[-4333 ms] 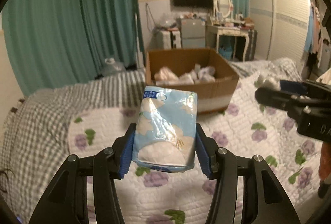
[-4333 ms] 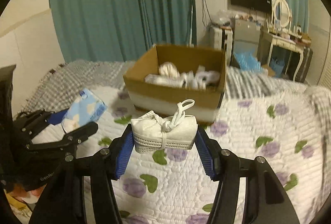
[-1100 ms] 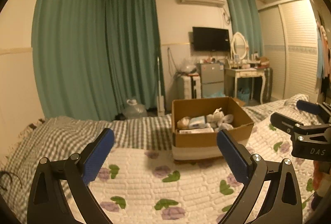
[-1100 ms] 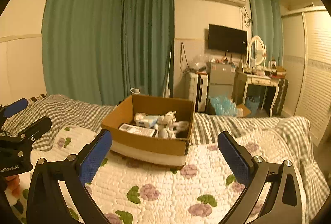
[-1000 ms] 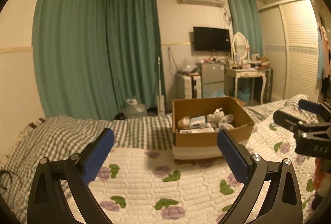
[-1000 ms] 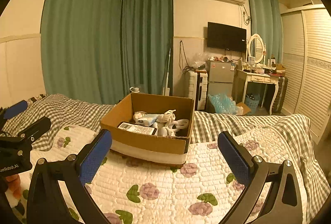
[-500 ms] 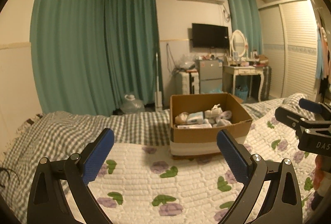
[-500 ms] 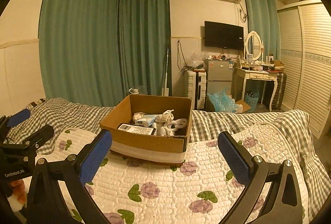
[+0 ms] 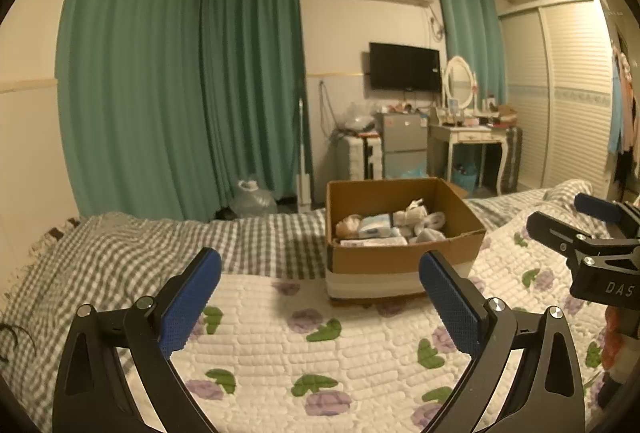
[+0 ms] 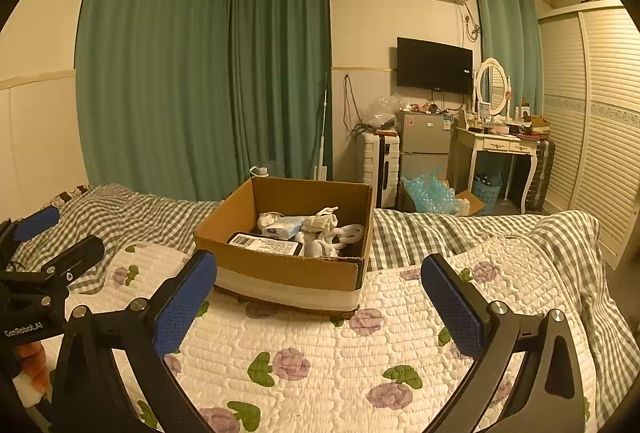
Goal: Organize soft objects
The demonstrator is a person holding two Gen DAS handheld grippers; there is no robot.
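A brown cardboard box (image 9: 404,265) (image 10: 280,265) stands on the bed. Inside it lie several soft items: a blue-and-white tissue pack (image 9: 374,226) (image 10: 286,226), a white knotted bundle (image 10: 320,222) and other white pieces. My left gripper (image 9: 320,293) is open and empty, held above the quilt in front of the box. My right gripper (image 10: 318,295) is open and empty too, in front of the box. Each gripper shows in the other's view: the right one at the right edge (image 9: 592,233), the left one at the left edge (image 10: 44,253).
A white quilt with purple flowers (image 9: 320,353) (image 10: 320,353) covers the near bed, over a grey checked sheet (image 9: 160,245). Green curtains, a small fridge (image 10: 424,149), a white dressing table (image 10: 500,149) and a wardrobe stand beyond the bed.
Earlier the left gripper held the tissue pack and the right held the white bundle; both items now lie in the box. Both grippers have opened and drawn back from the box.
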